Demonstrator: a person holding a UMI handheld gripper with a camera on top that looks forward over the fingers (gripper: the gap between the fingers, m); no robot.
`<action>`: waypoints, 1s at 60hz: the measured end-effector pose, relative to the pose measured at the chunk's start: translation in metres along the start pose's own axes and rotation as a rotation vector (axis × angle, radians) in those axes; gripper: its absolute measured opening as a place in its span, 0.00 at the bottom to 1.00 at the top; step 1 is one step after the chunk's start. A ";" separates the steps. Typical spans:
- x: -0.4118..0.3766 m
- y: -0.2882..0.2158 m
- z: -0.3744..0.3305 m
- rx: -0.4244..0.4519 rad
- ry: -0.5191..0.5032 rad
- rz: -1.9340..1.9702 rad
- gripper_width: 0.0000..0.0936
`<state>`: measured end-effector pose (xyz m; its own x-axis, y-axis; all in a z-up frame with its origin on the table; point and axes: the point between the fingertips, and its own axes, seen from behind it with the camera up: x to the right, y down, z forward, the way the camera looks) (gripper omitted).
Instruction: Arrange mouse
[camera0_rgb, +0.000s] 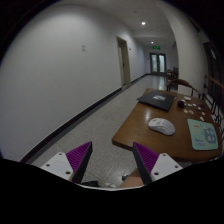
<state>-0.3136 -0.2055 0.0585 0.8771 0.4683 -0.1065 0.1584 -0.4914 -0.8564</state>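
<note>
Hovering spread and empty, the claw sits short of the desk, whose near edge lies just ahead. The mouse rests beyond the fingers, right of centre. Approaching low could clip that edge, I'd guess; the corridor floor to the left gives room.

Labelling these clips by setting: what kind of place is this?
Probably an office or institutional corridor: a long hallway with a door and double doors at its end. A wooden table holds a white mouse and laptop. The gripper is open.
</note>
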 end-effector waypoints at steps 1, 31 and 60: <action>0.002 -0.002 0.001 0.006 0.007 0.004 0.88; 0.189 0.002 0.038 -0.038 0.240 -0.001 0.87; 0.249 -0.020 0.136 -0.108 0.212 0.005 0.88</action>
<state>-0.1605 0.0208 -0.0193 0.9517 0.3068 0.0081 0.1919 -0.5744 -0.7958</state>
